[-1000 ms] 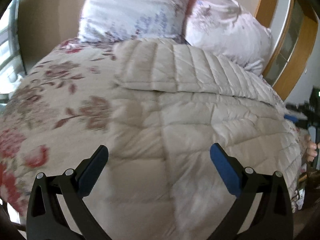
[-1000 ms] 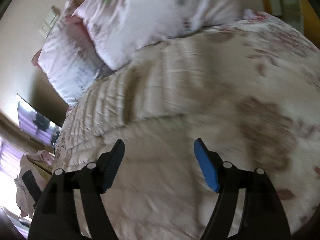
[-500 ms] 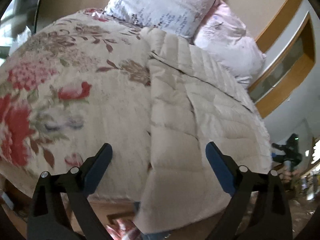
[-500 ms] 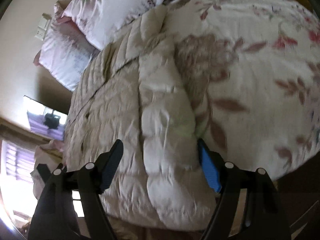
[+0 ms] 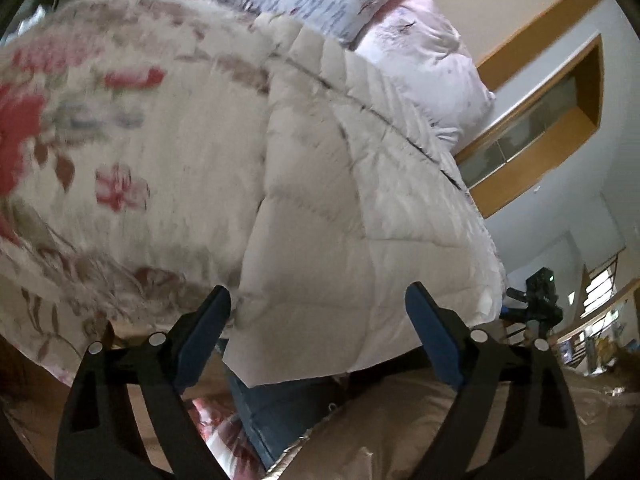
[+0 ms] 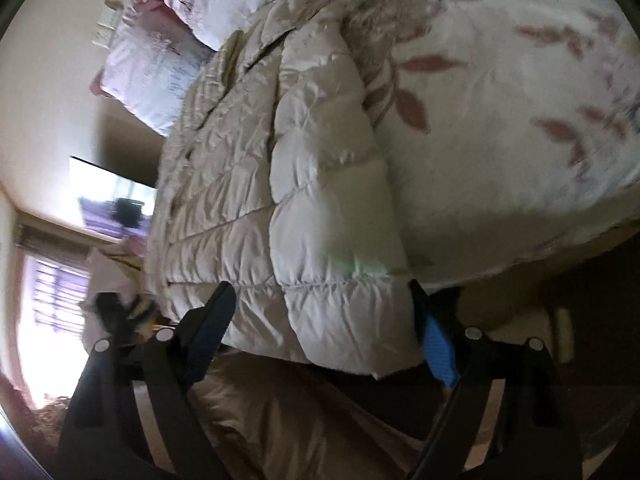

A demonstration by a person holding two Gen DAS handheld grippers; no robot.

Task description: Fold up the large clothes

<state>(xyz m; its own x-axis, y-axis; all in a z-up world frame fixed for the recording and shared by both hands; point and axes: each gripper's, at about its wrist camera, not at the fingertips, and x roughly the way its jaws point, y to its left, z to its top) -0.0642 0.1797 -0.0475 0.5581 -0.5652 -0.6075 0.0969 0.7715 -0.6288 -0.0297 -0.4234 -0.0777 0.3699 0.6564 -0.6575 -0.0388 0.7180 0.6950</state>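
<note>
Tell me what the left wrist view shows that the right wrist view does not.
Only the left wrist view shows the wooden-framed glass panel on the wall and the right gripper from outside. Only the right wrist view shows a bright window and a wall switch. Both show the quilted coat on the floral bedspread, the pillows, and open jaws framing the coat's hem.

One quilted coat point(image 5: 332, 200), two pillows point(image 5: 420, 64), one floral bedspread point(image 5: 132, 152).
</note>
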